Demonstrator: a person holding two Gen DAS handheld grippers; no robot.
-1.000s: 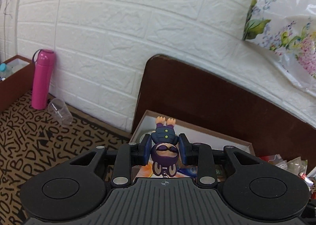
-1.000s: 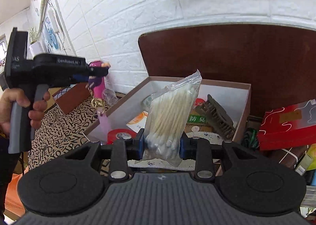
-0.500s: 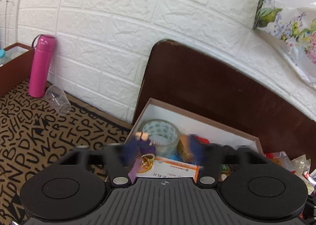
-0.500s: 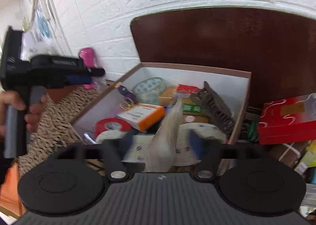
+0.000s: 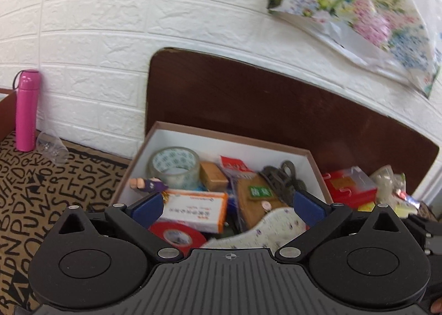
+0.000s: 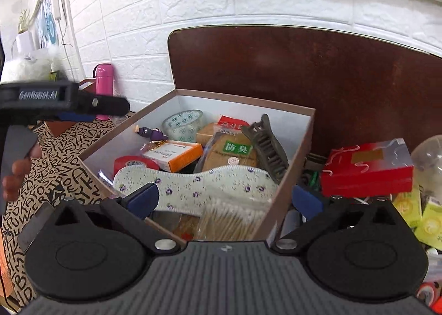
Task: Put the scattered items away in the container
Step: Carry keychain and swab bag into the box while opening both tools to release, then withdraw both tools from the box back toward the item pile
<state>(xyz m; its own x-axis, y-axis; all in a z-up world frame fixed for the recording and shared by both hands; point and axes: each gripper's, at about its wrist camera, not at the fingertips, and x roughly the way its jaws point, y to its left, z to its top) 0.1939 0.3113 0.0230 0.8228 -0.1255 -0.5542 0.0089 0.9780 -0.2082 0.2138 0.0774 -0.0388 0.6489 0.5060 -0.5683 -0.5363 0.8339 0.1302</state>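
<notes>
The open brown box (image 5: pixel 309 152) (image 6: pixel 310 132) with white inner walls holds several items. My left gripper (image 5: pixel 228 205) is open and empty above its near edge. The purple figure keychain (image 5: pixel 147 183) (image 6: pixel 150 132) lies at the box's left wall beside the clear tape roll (image 5: pixel 175 167). My right gripper (image 6: pixel 225 200) is open and empty. The bag of cotton swabs (image 6: pixel 234 218) lies in the box's near corner, just below it, on the floral insole (image 6: pixel 193 188). The left gripper also shows in the right wrist view (image 6: pixel 110 106).
A pink bottle (image 5: pixel 26 110) and a tipped clear cup (image 5: pixel 52 146) stand by the brick wall at left. A red box (image 6: pixel 367 168) and small packets (image 6: pixel 431 221) lie right of the brown box. A dark wooden board (image 6: pixel 304 74) leans behind it.
Both grippers opened. The keychain dropped from the left gripper into the box. The cotton swab bag dropped from the right gripper into the box's near corner.
</notes>
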